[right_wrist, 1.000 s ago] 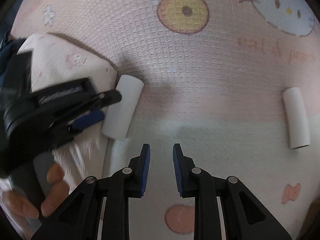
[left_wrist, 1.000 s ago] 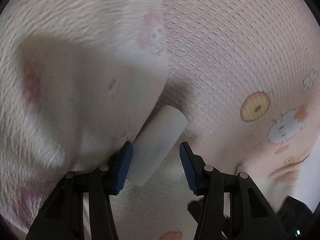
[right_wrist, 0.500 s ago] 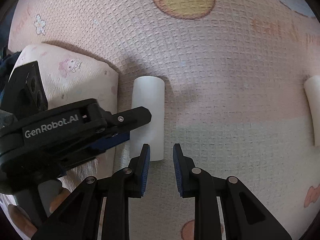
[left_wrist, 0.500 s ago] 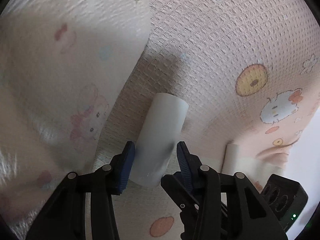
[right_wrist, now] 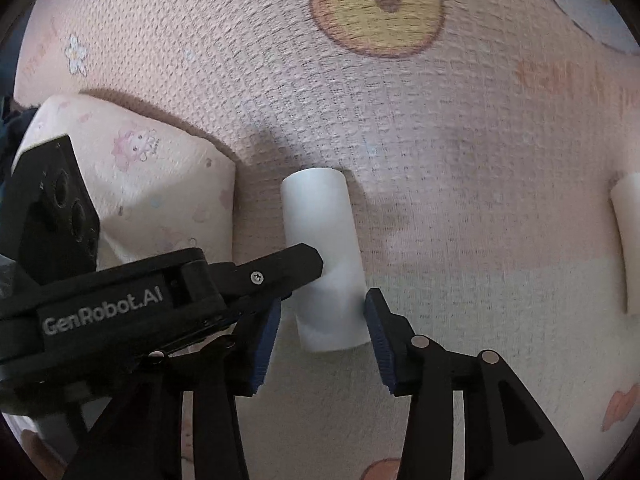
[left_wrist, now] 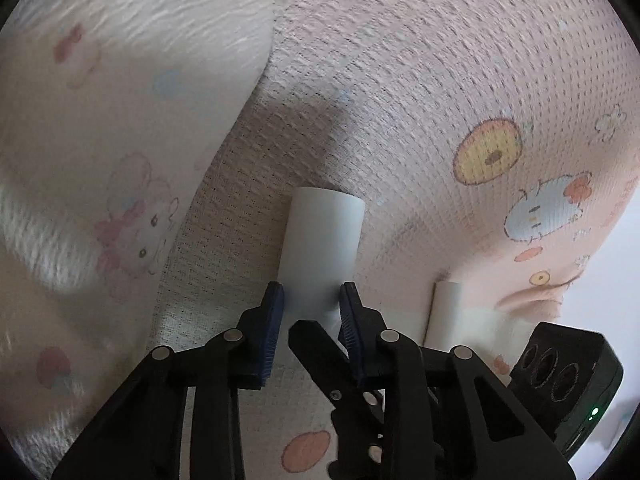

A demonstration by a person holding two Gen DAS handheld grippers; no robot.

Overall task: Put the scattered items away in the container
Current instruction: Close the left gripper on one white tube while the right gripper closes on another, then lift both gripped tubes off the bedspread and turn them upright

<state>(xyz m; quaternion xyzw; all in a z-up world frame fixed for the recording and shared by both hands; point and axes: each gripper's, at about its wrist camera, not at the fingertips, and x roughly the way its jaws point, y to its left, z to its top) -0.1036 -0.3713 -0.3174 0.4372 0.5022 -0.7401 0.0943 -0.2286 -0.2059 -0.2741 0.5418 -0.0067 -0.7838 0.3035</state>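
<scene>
A white tube (left_wrist: 322,240) lies on the pink cartoon-print mat (left_wrist: 440,80). My left gripper (left_wrist: 311,306) is shut on the tube's near end. In the right wrist view the same tube (right_wrist: 320,248) lies between the open blue pads of my right gripper (right_wrist: 320,334), with the left gripper's finger across it. A soft fabric container (left_wrist: 100,160) with a bunny print stands just left of the tube; it also shows in the right wrist view (right_wrist: 160,184). A second white tube (right_wrist: 628,244) lies at the right, also seen in the left wrist view (left_wrist: 444,312).
The mat carries orange, cat-face and flower prints. The right gripper's black body (left_wrist: 568,376) sits at the lower right of the left wrist view.
My left gripper has closed onto the near tube. My right gripper has opened wide and moved up around the same tube.
</scene>
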